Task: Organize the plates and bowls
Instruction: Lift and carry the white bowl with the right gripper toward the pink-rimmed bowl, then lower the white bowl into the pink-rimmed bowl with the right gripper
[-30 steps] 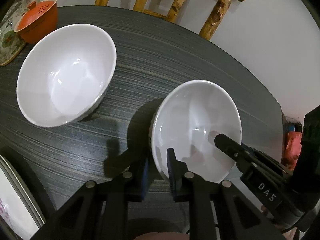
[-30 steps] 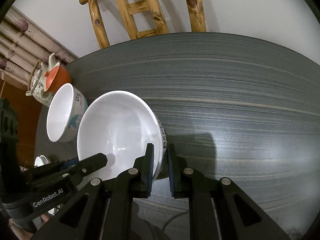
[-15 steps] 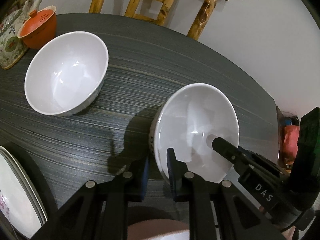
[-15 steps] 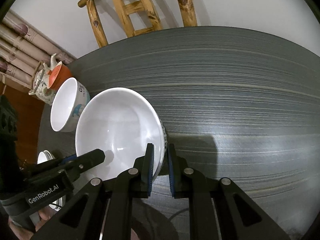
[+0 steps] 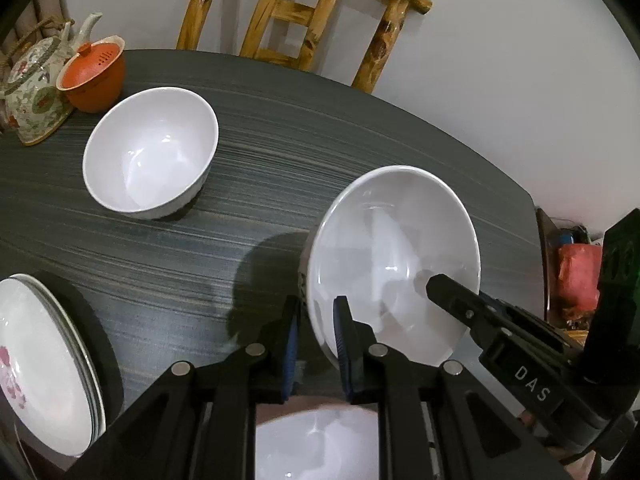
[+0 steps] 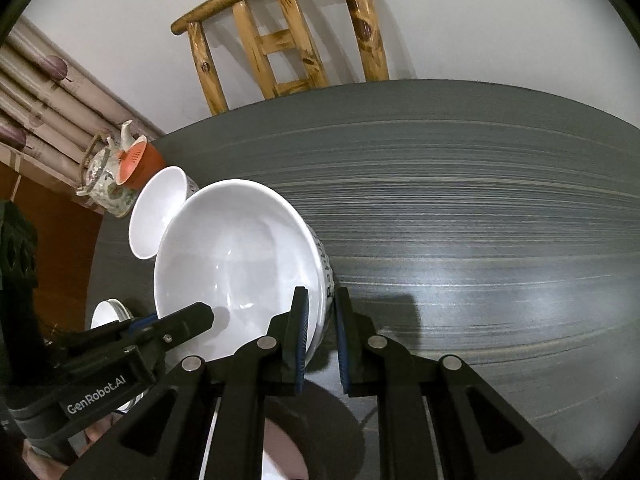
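A large white bowl (image 5: 394,264) with a blue pattern on its outer wall (image 6: 326,276) hangs tilted above the dark table (image 5: 260,184). Both grippers hold it. My left gripper (image 5: 316,340) is shut on its near left rim. My right gripper (image 6: 320,328) is shut on the opposite rim and shows in the left wrist view (image 5: 440,286) reaching in from the right. In the right wrist view the left gripper (image 6: 200,314) comes in from the lower left. A second white bowl (image 5: 150,152) (image 6: 158,212) stands upright on the table further back.
A stack of white plates (image 5: 44,364) (image 6: 108,312) sits at the near left edge. Another white dish (image 5: 316,444) lies below the grippers. A flowered teapot (image 5: 32,84) and an orange lidded cup (image 5: 94,76) stand at the far left. A wooden chair (image 5: 304,20) stands behind the table.
Both grippers have risen with the large bowl between them, so the table looks further away. The plate stack and the white dish below have come into view.
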Demonstrator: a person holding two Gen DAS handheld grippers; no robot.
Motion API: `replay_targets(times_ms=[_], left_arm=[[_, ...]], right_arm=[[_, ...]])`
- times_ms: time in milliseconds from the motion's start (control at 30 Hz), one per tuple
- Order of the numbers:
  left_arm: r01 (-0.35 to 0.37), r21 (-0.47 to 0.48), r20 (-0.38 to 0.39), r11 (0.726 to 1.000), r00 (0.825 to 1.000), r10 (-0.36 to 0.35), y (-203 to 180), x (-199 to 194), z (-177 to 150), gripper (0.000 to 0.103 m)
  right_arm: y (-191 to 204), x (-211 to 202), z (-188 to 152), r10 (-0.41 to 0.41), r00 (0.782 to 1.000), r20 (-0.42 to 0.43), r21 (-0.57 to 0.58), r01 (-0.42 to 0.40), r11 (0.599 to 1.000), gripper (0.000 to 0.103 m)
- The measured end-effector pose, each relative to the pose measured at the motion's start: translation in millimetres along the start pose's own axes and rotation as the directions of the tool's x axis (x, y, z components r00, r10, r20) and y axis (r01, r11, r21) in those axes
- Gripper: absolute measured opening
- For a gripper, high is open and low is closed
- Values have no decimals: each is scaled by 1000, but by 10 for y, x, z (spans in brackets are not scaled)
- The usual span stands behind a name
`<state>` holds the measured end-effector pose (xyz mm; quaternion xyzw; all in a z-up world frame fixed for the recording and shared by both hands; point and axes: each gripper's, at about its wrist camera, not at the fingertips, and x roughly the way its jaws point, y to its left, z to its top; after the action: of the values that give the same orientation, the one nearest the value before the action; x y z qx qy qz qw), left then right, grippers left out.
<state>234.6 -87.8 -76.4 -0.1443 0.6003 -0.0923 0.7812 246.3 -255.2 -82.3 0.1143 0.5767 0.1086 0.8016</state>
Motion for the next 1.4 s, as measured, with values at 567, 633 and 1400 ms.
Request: replay_targets(times_ms=[567, 633, 1400], left_arm=[[11, 29, 46, 1000, 999, -12, -10, -484, -477, 16], [10, 32, 51, 999, 999, -11, 3, -547, -563, 16], [-43, 43, 59, 998, 997, 40, 240, -772, -1421, 15]], right_arm=[[240, -518, -361, -20, 999, 47, -18, 21, 1000, 13], [288, -589, -428, -22, 998, 54, -25, 23, 999, 13], [528, -785, -1361, -7, 999, 41, -54, 9, 998, 13]])
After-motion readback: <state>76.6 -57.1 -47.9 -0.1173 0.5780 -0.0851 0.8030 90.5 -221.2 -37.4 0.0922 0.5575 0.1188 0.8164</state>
